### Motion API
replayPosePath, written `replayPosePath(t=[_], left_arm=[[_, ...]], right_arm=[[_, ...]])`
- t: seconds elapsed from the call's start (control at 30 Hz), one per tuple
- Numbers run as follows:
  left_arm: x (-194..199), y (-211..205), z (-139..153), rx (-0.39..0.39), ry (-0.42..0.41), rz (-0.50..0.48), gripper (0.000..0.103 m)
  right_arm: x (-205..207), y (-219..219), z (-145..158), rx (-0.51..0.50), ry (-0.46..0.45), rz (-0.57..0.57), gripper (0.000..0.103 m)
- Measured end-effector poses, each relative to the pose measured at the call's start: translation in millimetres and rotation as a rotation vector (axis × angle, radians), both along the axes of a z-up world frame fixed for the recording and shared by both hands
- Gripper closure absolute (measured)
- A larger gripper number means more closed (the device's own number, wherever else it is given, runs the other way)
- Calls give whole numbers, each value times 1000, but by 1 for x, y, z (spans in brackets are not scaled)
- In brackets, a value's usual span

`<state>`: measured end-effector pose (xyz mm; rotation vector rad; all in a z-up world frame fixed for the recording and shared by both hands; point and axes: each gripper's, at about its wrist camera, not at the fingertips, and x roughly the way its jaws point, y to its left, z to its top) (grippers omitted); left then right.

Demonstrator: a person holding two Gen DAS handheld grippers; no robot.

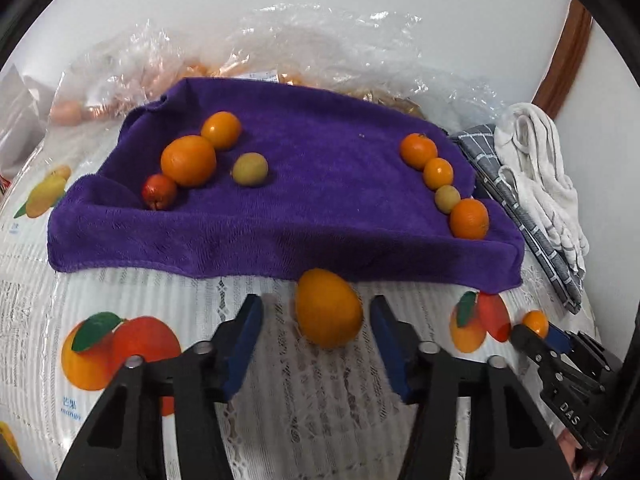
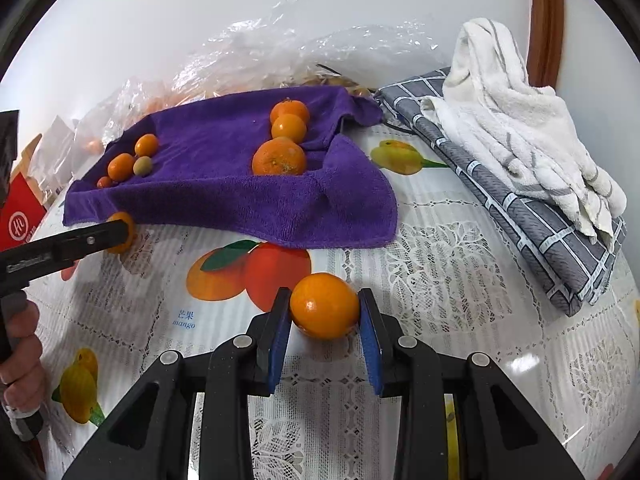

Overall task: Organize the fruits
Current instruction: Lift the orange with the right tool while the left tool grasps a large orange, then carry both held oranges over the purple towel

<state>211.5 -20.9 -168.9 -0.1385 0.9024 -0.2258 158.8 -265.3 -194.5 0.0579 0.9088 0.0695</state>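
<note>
Here the two loose fruits are the business. A glossy round orange citrus fruit (image 2: 324, 306) sits on the worktop (image 2: 460, 280), a lace-patterned plastic cloth with printed fruit, just in front of the purple plush towel (image 2: 224, 184). The right hand-held gripper (image 2: 325, 320) has its blue pads against both flanks of it, clenched on the fruit. The larger egg-shaped orange fruit (image 1: 328, 308) lies at the towel's near hem, between the spread fingers of the left hand-held gripper (image 1: 317, 320), which is released, with gaps either side.

To do this well, I would lift the right fruit straight up before carrying it over the towel's raised fold, and set it at the end of the row of four fruits (image 1: 444, 186). The left should centre before closing, since the fruit could roll.

The left view shows the row's small greenish fruit, hidden in the right view; the right view shows the person's hand (image 2: 18, 344).
</note>
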Motion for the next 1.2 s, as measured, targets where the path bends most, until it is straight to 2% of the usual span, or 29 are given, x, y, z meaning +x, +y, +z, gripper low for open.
replayPosePath(t=[0.03, 0.1, 0.2, 0.57, 1.2], left_arm=[[0, 1, -1, -13, -5, -6, 65], [-1, 1, -4, -48, -10, -35, 71], [-4, 1, -3, -39, -31, -41, 71], [-14, 19, 16, -155, -127, -24, 71], [-29, 40, 44, -158, -293, 73, 71]], right_arm=[[0, 2, 0, -2, -1, 10, 70], [1, 3, -1, -2, -4, 27, 70], [1, 4, -1, -3, -3, 32, 70], [-2, 2, -1, 13, -20, 31, 70], [-9, -5, 5, 62, -62, 16, 70]])
